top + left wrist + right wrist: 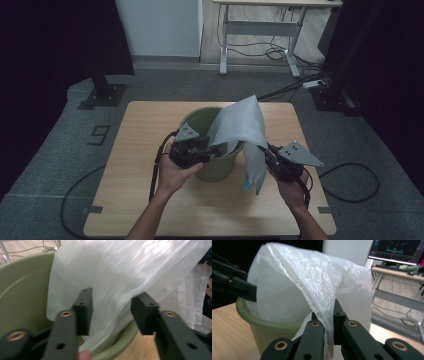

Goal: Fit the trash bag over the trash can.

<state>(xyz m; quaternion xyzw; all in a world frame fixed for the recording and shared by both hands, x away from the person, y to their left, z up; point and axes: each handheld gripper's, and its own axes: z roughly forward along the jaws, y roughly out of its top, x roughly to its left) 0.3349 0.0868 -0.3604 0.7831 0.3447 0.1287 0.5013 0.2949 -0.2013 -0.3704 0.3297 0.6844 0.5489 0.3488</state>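
Now my right claw (pixel 329 322) is clenched on a fold of the thin, translucent white plastic bag (pixel 240 122), which drapes over the rim of the round green plastic bin (pixel 200 120) on the wooden counter (pixel 140 150). My left claw (pixel 112 312) stands wide apart at the bin's rim, the bag's film hanging between its jaws, ungripped.

1 green bin (pixel 216 167), 1 white plastic bag (pixel 240 125), 2 grippers: left (pixel 212 149), right (pixel 267 150), 1 table (pixel 145 150)
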